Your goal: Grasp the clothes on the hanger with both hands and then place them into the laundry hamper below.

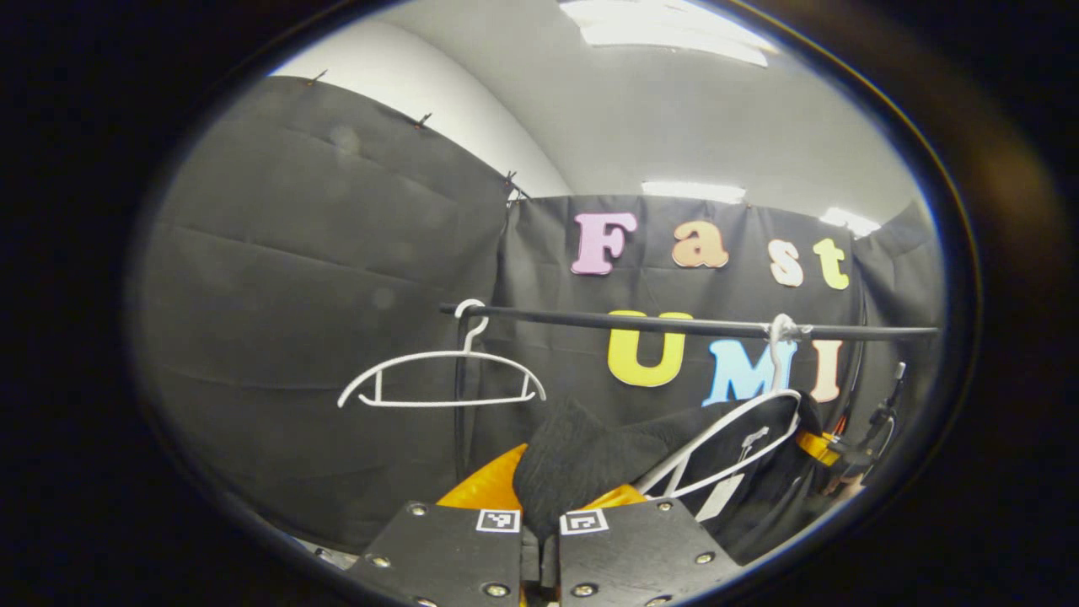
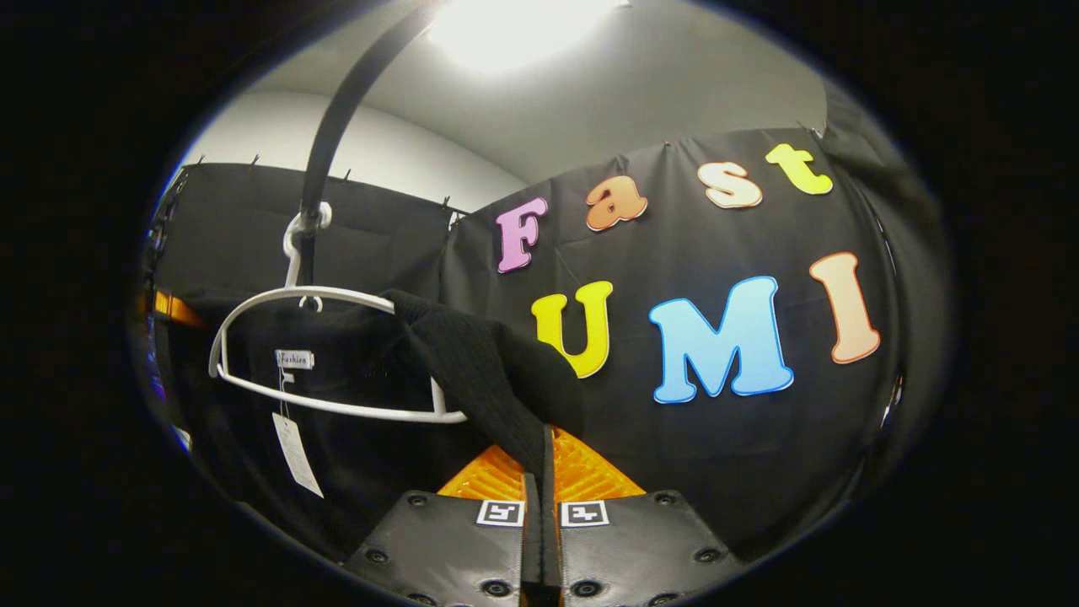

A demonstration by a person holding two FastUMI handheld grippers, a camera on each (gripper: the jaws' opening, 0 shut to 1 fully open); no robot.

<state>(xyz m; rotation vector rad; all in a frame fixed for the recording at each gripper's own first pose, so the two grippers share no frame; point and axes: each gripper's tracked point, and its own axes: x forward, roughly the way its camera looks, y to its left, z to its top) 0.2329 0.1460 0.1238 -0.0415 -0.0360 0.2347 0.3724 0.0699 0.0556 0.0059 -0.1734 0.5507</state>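
Gripping black garment (image 2: pixel 472 362), right claw (image 2: pixel 539 472) closed; bare hanger (image 1: pixel 442 379) leftward.

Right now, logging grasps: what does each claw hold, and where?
Both grip the black garment: left claw and right claw each pinch a shoulder fold.

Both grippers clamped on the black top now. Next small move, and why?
Probably draw both outward and down: each hand-held gripper pinches a shoulder of the black garment, which is partly off the white hanger on the rail.
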